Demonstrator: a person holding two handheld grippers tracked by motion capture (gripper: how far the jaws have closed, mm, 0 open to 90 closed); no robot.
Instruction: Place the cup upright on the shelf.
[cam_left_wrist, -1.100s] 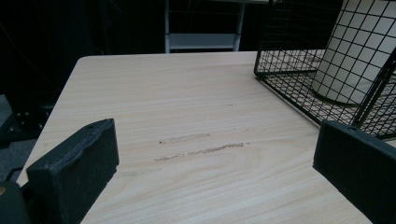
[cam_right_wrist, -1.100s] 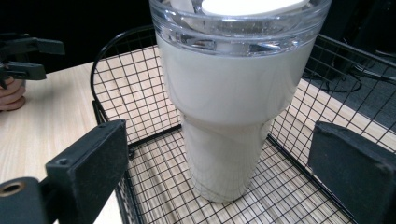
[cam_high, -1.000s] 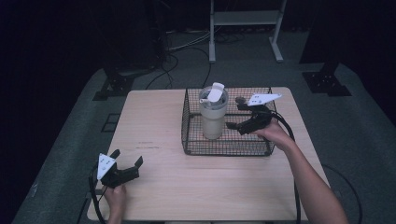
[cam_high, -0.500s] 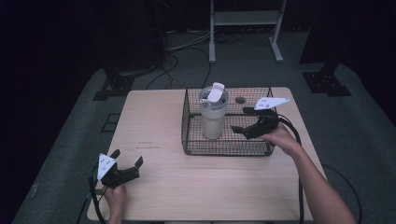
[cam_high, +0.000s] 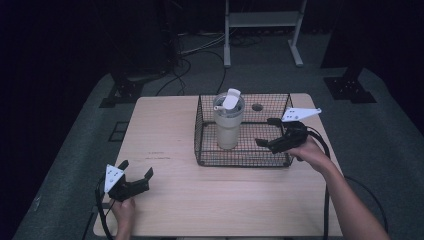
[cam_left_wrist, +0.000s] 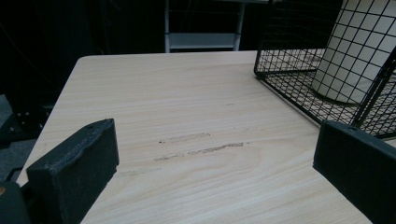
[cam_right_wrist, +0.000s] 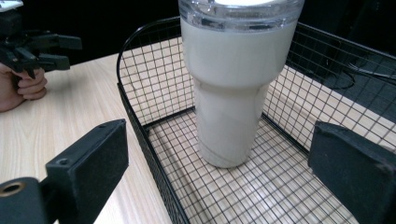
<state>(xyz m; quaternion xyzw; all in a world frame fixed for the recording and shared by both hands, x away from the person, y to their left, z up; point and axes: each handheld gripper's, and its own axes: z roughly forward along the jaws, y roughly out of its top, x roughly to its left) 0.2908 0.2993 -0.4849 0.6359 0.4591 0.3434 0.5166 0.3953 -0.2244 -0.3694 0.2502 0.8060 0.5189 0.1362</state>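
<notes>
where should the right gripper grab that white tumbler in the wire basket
Likely the narrower lower body of the tumbler, from the basket's right side, where the open right gripper already faces it. The tumbler stands upright in the wire basket; its upper body is wider and its clear lid flares, so the lower part fits between the fingers more easily.

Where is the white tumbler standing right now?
In the high view the tumbler stands upright inside the wire basket, toward its left half, with the open right gripper just to its right.

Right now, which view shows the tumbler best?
The right gripper view: the tumbler stands close and upright in the wire basket. The high view shows it small, lid on top. The left gripper view catches only part of its side through the mesh.
</notes>
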